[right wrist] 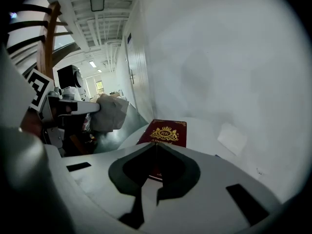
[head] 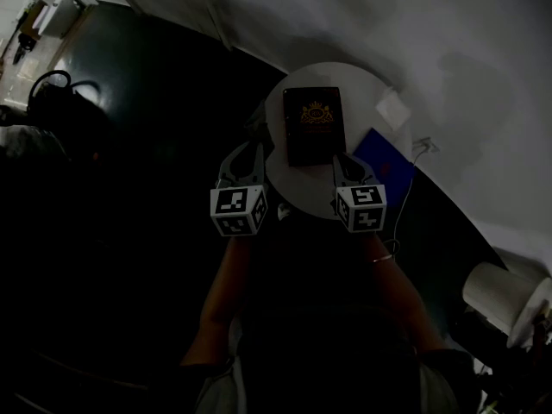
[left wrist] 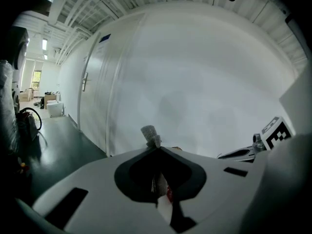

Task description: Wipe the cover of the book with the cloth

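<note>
Round white table [head: 360,83], book [head: 314,126] near centre: stiff cover, may slide. Left gripper [head: 245,160] fingers pinch limp cloth [right wrist: 109,112]; right gripper [head: 347,164] fingers closed, empty; I'd steady book's near edge.

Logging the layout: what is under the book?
The book lies flat on the round white table. Anything between its back cover and the tabletop is covered and cannot be seen.

Left gripper [head: 252,152] and right gripper [head: 340,159] are held side by side, with both forearms extended forward. Left jaws are clamped on a cloth [left wrist: 150,132]. Right jaws are closed tip to tip.
</note>
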Available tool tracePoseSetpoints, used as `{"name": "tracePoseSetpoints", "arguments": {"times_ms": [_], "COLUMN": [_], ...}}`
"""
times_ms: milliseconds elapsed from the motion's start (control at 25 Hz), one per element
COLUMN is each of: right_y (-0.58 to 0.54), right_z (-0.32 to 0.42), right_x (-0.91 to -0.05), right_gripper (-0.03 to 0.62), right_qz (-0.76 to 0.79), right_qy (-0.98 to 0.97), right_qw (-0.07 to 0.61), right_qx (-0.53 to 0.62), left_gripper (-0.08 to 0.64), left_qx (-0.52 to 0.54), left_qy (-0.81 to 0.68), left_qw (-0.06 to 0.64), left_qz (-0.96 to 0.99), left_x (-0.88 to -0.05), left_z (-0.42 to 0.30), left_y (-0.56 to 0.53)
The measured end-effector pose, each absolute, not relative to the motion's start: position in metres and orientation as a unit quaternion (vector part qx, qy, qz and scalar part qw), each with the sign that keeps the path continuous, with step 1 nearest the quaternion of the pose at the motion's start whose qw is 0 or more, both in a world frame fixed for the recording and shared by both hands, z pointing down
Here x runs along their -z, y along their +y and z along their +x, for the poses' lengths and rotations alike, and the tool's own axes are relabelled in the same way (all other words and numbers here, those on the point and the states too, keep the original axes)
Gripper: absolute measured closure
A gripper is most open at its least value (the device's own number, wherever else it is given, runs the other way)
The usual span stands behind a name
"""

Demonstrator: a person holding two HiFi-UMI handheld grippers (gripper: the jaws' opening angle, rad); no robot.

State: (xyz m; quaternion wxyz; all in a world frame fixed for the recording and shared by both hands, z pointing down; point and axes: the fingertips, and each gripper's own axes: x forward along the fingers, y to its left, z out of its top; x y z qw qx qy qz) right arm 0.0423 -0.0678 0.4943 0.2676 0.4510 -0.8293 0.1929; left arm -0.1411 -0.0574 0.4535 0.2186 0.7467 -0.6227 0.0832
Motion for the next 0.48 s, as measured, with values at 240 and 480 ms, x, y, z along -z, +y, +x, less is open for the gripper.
{"name": "tracePoseSetpoints", "arguments": {"times_ms": [240,480], "right_y": [-0.078,-0.094], "right_z": [0.053,0.054], "right_x": [-0.505,-0.518], "right_gripper": [0.563,0.563], "right_qz": [0.464,0.456], "right_qy": [-0.820,-0.819], "right_qw": [0.267,0.278], "right_qx": [-0.201,-0.212], "left_gripper": [0.537,0.537], "left_qx": [-0.101,-0.114], "left_qy": [-0.597,-0.562], "left_qw": [0.224,0.230], "left_qz": [0.764,0.786], "left_x": [-0.462,-0.462], "left_z": [-0.119,-0.084], "left_y": [-0.082,-0.119]}}
